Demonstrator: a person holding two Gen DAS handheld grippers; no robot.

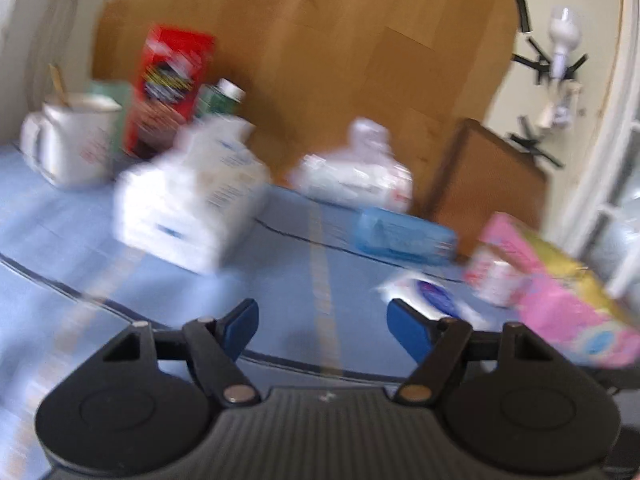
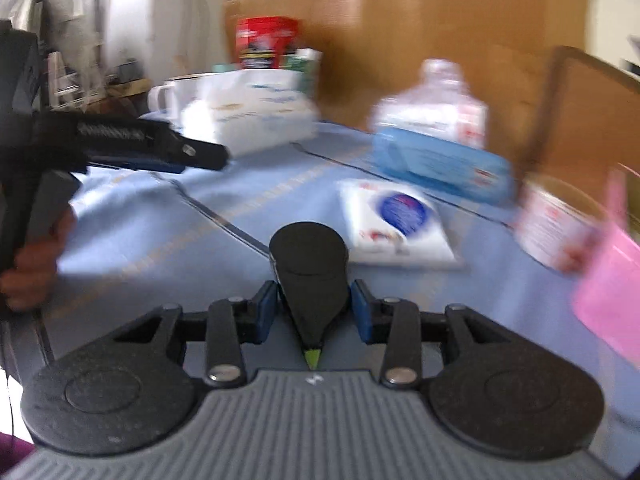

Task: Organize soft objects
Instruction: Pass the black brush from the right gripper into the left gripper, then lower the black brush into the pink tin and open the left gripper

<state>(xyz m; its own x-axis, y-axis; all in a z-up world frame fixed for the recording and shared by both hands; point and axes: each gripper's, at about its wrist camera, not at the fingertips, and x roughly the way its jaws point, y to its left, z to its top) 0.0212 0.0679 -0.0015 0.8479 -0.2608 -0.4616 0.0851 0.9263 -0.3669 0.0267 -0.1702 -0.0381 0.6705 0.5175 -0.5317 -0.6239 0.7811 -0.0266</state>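
Note:
Both views are blurred by motion. My right gripper (image 2: 313,308) is shut on a black tube with a round cap (image 2: 308,264), held above the blue tablecloth (image 2: 168,232). My left gripper (image 1: 320,320) is open and empty above the cloth; it also shows in the right wrist view (image 2: 192,156) at the left. A flat white pouch with a blue circle (image 2: 394,220) lies ahead of the right gripper and shows in the left wrist view (image 1: 432,296). A blue wipes pack (image 2: 440,160) (image 1: 404,236), a clear plastic bag (image 1: 356,176) (image 2: 432,108) and a white tissue pack (image 1: 192,200) (image 2: 256,116) lie further back.
A white mug (image 1: 72,140), a red box (image 1: 172,88) and a green bottle (image 1: 220,100) stand at the back left. A pink package (image 1: 560,296) and a white tub (image 2: 556,224) sit at the right. A wooden panel (image 1: 320,60) stands behind the table.

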